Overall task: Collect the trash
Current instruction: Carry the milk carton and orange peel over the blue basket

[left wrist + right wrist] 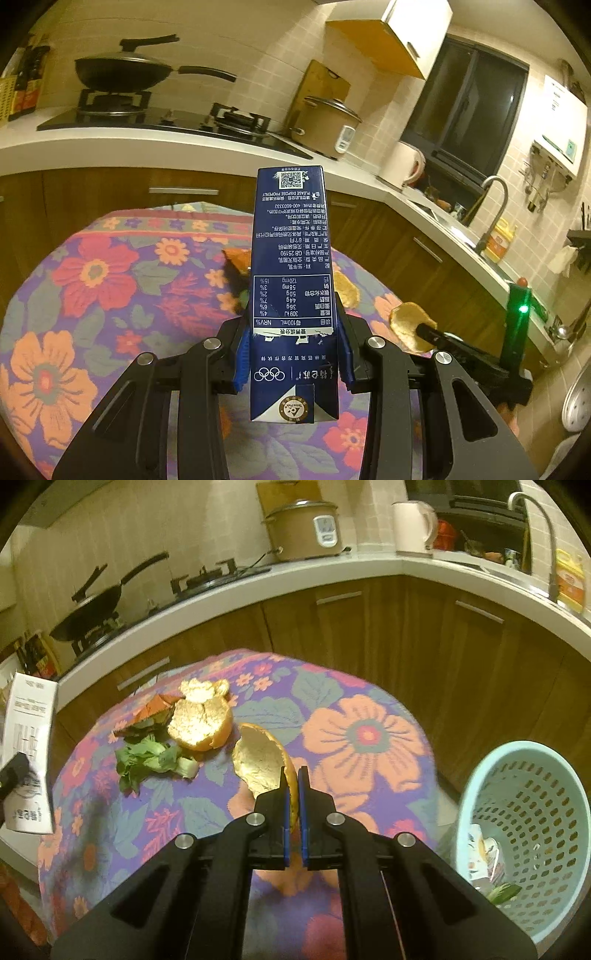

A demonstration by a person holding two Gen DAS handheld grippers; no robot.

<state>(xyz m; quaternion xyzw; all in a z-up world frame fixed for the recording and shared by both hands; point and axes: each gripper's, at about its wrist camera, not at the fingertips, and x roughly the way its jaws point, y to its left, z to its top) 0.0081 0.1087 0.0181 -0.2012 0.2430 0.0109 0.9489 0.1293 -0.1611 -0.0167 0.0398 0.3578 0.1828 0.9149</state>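
Note:
My left gripper (293, 325) is shut on a dark blue milk carton (290, 266) and holds it upright above the flowered table (92, 295). The carton also shows at the left edge of the right wrist view (27, 753). My right gripper (292, 775) is shut on a piece of orange peel (260, 762), held above the table; the peel shows in the left wrist view (408, 325) too. On the table lie a second, larger orange peel (201, 722), green vegetable scraps (155, 760) and an orange wrapper scrap (151, 710).
A light blue perforated trash basket (524, 834) stands to the right of the table, with some trash inside. Behind are wooden cabinets, a white counter with a wok (122, 70), a rice cooker (303, 528), a kettle (412, 526) and a sink tap (493, 206).

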